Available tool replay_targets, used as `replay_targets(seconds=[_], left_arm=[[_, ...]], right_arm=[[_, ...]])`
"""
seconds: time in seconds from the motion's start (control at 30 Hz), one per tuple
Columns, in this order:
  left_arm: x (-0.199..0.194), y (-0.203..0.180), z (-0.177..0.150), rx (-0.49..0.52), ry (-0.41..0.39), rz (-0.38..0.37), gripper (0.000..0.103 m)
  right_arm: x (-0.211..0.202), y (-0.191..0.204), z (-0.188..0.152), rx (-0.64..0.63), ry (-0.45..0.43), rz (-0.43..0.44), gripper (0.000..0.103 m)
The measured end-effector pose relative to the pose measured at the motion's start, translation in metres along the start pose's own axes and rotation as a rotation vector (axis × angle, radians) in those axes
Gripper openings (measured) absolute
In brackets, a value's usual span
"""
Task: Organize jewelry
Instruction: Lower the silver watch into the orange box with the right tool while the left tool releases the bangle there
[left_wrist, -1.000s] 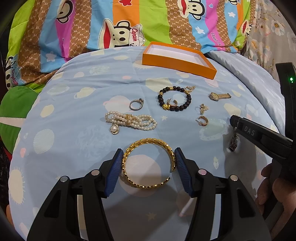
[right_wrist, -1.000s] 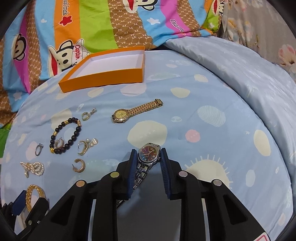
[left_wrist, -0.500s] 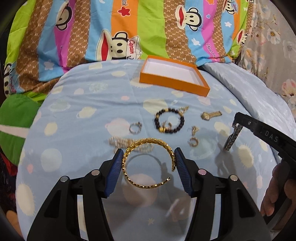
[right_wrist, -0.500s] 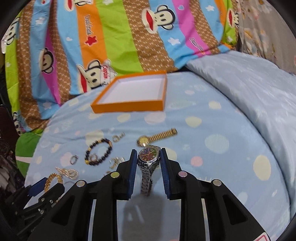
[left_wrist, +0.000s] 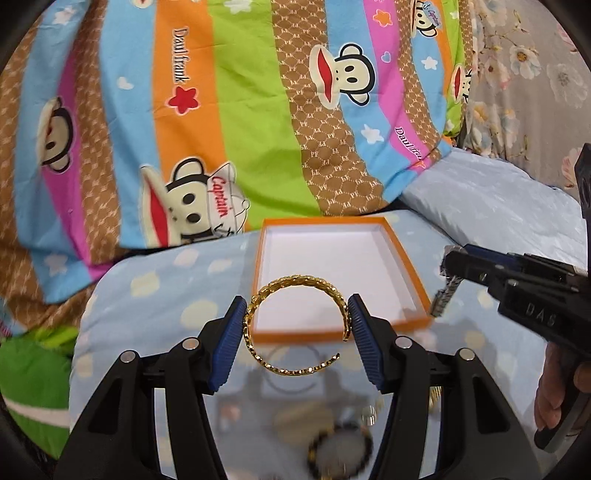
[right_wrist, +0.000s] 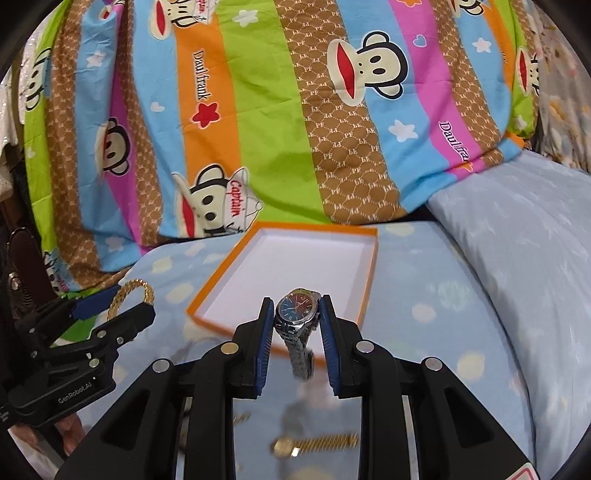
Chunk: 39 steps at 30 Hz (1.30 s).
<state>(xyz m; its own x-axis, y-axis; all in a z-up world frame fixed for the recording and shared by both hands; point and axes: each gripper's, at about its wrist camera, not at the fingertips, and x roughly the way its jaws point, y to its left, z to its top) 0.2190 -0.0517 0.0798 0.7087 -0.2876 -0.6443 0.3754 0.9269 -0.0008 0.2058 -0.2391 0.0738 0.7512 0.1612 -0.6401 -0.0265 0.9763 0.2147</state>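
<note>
The left gripper (left_wrist: 297, 326) clamps the gold bangle (left_wrist: 295, 328) between its jaws, in the air at the box's (left_wrist: 332, 330) 6 o'clock edge. The right gripper (right_wrist: 296, 319) pinches the watch (right_wrist: 297, 310), its band dangling, before the box's 5 o'clock corner.

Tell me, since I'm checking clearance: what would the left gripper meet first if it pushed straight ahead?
Probably the orange box: its near wall sits just beyond the gold bangle clamped in the left gripper. Depth is unclear; held high, it might pass over.

Gold bangle (left_wrist: 295, 325), silver watch (right_wrist: 297, 314) – held above orange box (left_wrist: 406, 264)
</note>
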Motion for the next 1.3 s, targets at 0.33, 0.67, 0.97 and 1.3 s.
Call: replay_targets(seconds=[0.33, 0.67, 0.97, 1.3], left_arm=[[0.124, 0.015, 0.045, -0.017, 0.099, -0.028, 0.055], [0.185, 0.024, 0.055, -0.043, 0.166, -0.041, 0.055], [0.192, 0.031, 0.057, -0.085, 0.172, -0.049, 0.064], [0.150, 0.061, 0.031, -0.116, 0.138, 0.042, 0.068]], right_arm=[[0.105, -0.036, 0.037, 0.040, 0.093, -0.022, 0.024], [0.155, -0.050, 0.051, -0.009, 0.127, -0.081, 0.024], [0.155, -0.044, 0.053, -0.065, 0.088, -0.088, 0.026], [0.124, -0.036, 0.020, -0.056, 0.104, -0.024, 0.026]])
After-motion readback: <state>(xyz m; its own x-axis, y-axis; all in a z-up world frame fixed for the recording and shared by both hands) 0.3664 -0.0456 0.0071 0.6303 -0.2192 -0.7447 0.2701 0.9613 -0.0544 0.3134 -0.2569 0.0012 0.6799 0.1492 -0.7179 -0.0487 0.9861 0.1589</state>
